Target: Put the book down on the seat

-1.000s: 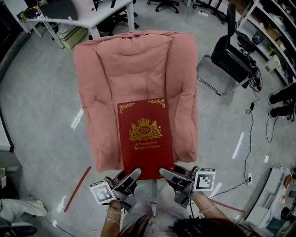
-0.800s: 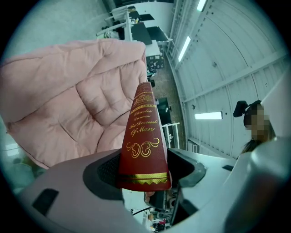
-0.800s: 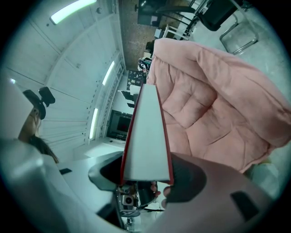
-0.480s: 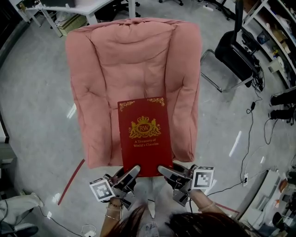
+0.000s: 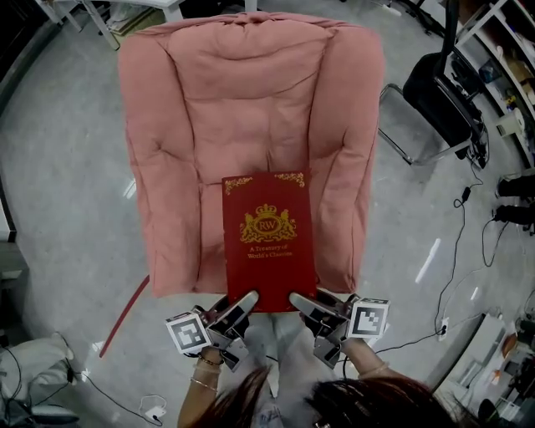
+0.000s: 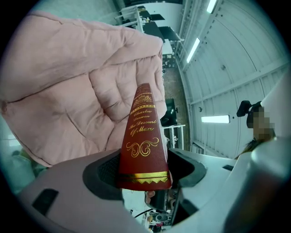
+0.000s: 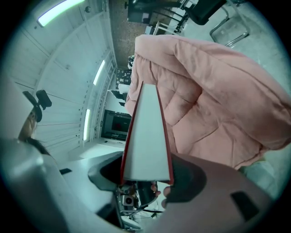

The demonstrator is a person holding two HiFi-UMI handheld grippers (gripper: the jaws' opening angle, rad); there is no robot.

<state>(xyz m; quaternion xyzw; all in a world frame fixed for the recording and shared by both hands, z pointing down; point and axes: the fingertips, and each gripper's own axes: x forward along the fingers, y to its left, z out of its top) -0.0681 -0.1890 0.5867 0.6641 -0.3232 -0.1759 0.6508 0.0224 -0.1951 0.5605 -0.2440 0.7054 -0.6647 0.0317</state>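
Observation:
A red hardcover book (image 5: 267, 241) with gold crest and lettering lies flat over the front of the pink padded seat (image 5: 242, 117); whether it touches the cushion I cannot tell. My left gripper (image 5: 242, 303) is shut on its near left corner, and my right gripper (image 5: 299, 303) is shut on its near right corner. In the left gripper view the book's red spine (image 6: 142, 136) stands between the jaws, with the seat (image 6: 68, 91) behind it. The right gripper view shows the white page edge (image 7: 146, 141) clamped between the jaws, the pink seat (image 7: 213, 104) beyond.
A black office chair (image 5: 443, 92) stands at the upper right, with cables (image 5: 456, 242) trailing over the grey floor. A red strip (image 5: 125, 316) lies on the floor left of the seat. A white desk leg (image 5: 100, 21) shows at the top left.
Both grippers have sunk together with the book. The seat now fills more of the head view, and the book sits lower against its front cushion.

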